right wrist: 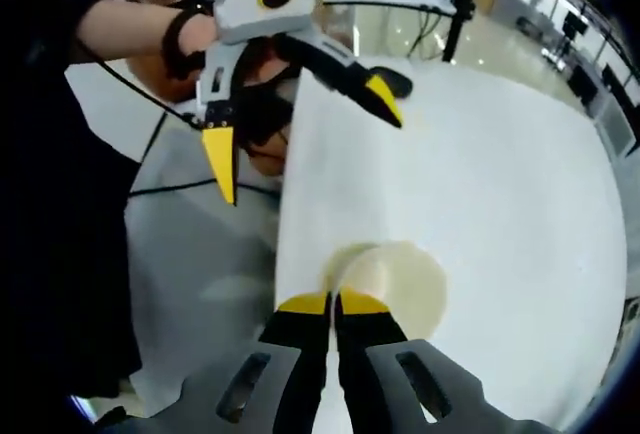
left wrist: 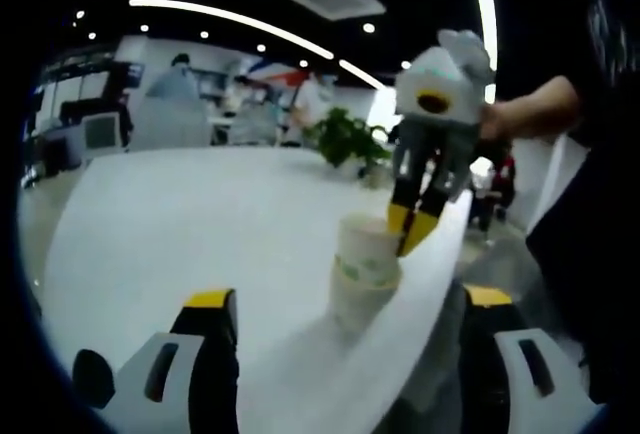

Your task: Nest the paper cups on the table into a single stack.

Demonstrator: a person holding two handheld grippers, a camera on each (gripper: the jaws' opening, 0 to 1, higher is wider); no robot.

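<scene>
White paper cups (left wrist: 362, 272) with green print stand nested near the white table's (left wrist: 180, 224) edge. My right gripper (left wrist: 411, 230) comes down from above, shut on the top cup's rim. In the right gripper view its yellow tips (right wrist: 333, 304) pinch the near rim of the top cup (right wrist: 400, 289), whose open mouth I see from above. My left gripper (left wrist: 348, 299) is wide open, one jaw on either side of the stack and short of it. From the right gripper view the left gripper (right wrist: 300, 134) hangs open over the table edge, held by a hand.
The table (right wrist: 480, 154) stretches away bare, its edge running close by the cups with grey floor (right wrist: 200, 254) beyond. A person's dark sleeve (left wrist: 590, 234) fills the right side. A potted plant (left wrist: 348, 139) and people stand far behind.
</scene>
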